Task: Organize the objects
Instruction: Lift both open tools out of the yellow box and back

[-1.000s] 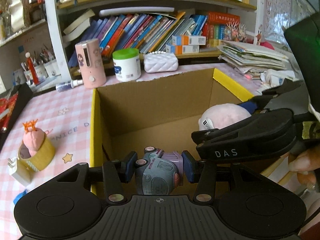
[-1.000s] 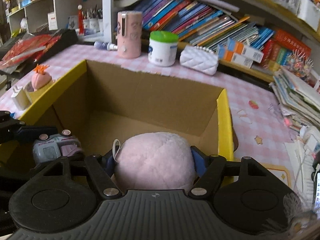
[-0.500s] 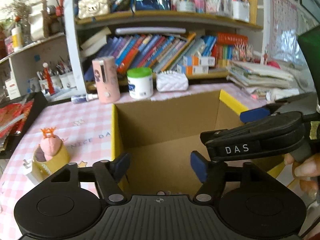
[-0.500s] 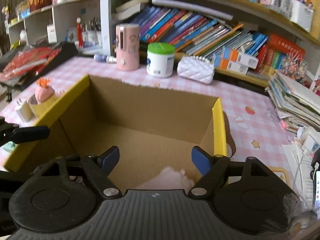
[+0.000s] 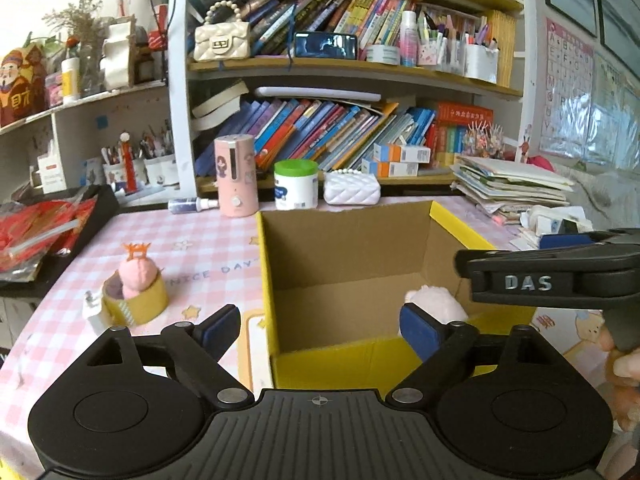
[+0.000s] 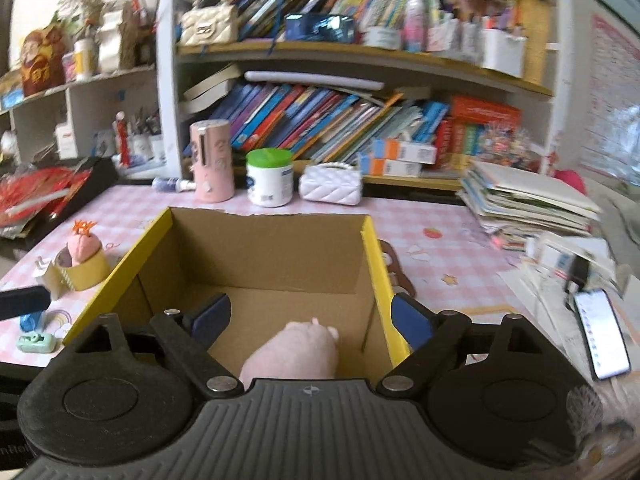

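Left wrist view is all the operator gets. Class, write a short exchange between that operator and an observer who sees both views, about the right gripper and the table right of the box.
Operator: I see the right gripper only from the side. Is it holding the plush?
Observer: No. The right gripper has just been opening. Its jaws stand wide, and the pink plush lies free on the floor of the cardboard box.
Operator: What lies right of the box?
Observer: A phone with its screen lit lies face up, apart from the box.

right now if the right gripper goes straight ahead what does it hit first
Probably the pink plush toy lying in the cardboard box; it sits just ahead of the open right gripper, though depth is hard to judge.
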The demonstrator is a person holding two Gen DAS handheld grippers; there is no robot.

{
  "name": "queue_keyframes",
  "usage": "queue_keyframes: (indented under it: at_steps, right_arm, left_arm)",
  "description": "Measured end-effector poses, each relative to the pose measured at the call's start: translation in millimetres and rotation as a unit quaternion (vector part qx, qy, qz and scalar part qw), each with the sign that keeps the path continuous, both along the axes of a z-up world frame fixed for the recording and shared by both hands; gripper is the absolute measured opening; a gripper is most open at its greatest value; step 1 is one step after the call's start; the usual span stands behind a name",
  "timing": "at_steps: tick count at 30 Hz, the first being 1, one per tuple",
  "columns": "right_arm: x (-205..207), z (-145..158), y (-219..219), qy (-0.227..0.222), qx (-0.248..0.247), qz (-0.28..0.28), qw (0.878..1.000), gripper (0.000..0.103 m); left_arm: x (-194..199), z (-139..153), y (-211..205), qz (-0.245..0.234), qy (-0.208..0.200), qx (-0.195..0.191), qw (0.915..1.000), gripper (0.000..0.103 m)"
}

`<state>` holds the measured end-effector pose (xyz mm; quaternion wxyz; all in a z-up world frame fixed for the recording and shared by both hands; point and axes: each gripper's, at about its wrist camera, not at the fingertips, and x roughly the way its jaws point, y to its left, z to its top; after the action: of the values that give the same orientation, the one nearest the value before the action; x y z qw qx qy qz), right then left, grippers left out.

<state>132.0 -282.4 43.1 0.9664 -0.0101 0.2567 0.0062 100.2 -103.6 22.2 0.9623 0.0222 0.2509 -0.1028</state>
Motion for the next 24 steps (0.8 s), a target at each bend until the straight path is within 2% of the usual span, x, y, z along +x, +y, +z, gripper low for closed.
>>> queue_keyframes:
  at_steps: [4, 13, 24]
  right_arm:
    - [-25.5, -3.5, 2.7, 0.008, 0.005, -0.028, 1.0, 0.09]
    - [-69.7, -28.8, 16.4, 0.069, 0.02, -0.066, 0.995, 0.09]
    - [-100.0, -52.6, 49.6, 0.12, 0.017, -0.057, 0.991, 0.09]
  left_arm:
    - [-16.3, -1.9, 6.9, 0.003, 0.008, 0.005, 0.9999, 0.089]
    - [-48.4, -19.2, 28.3, 0.008, 0.063, 0.019, 0.9978, 0.09]
    - [-76.0, -32.6, 58.9, 0.016, 0.1, 0.019, 0.9947, 0.09]
